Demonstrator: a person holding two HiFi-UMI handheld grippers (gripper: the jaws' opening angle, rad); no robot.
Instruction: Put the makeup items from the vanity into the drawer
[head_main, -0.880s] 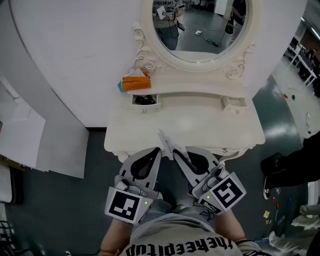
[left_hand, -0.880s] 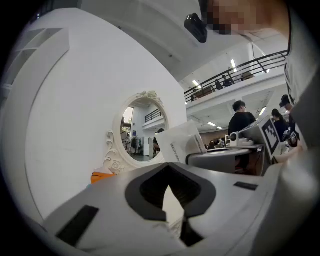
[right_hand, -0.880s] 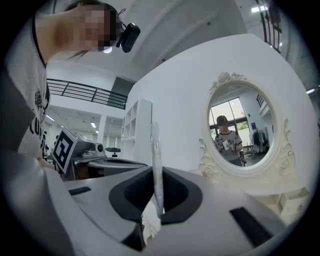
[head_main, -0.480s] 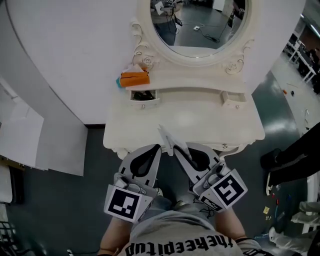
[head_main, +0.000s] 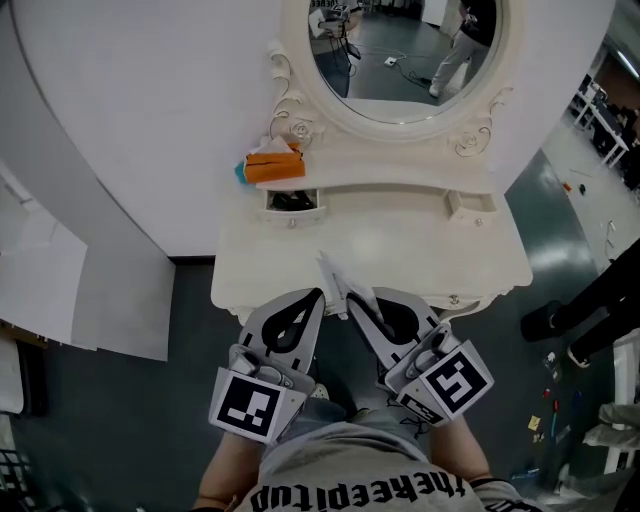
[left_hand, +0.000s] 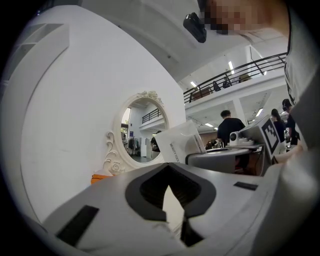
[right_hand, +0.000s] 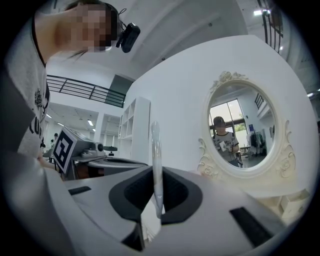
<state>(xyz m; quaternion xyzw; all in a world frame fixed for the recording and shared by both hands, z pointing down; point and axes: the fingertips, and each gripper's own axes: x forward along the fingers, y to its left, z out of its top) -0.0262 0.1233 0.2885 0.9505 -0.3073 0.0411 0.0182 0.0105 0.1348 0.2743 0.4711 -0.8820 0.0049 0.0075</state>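
My right gripper (head_main: 352, 303) is shut on a flat clear packet (head_main: 335, 277) with a white card inside, held upright over the front edge of the white vanity (head_main: 400, 250). In the right gripper view the packet (right_hand: 156, 165) shows edge-on between the pads. Close beside it on the left, my left gripper (head_main: 316, 296) is shut with nothing in it. From the left gripper view the packet (left_hand: 180, 145) stands just to the right. At the back left, a small drawer (head_main: 292, 203) stands open with dark items inside.
An orange box (head_main: 273, 166) sits on the shelf above the open drawer. A matching small drawer (head_main: 470, 206) at the back right is closed. An oval mirror (head_main: 400, 50) rises behind. The vanity stands against a white wall, with dark floor on both sides.
Both grippers and the packet stay where they were. Only the head camera shifts slightly, and the reflection in the mirror changes.
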